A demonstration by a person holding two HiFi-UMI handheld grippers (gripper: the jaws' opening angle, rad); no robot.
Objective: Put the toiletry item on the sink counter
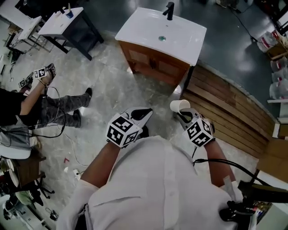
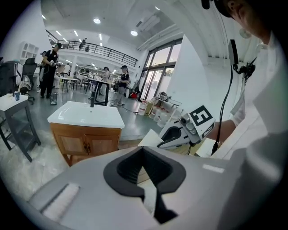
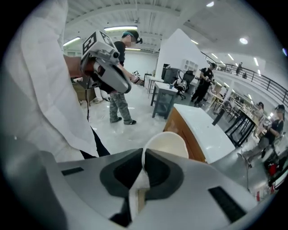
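Cup (image 3: 167, 143) btm hidden behind right gripper (image 3: 143, 154), seated person (image 1: 54, 109) cut off, head view's left edge

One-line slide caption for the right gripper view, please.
Right gripper pinching a white cup by its rim, with the sink counter ahead.

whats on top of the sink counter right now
Only a black faucet at the back edge and the drain in its middle; the rest of the white sink counter shows bare. The cup is pinched in the right tool, away from it. Nothing hides it.
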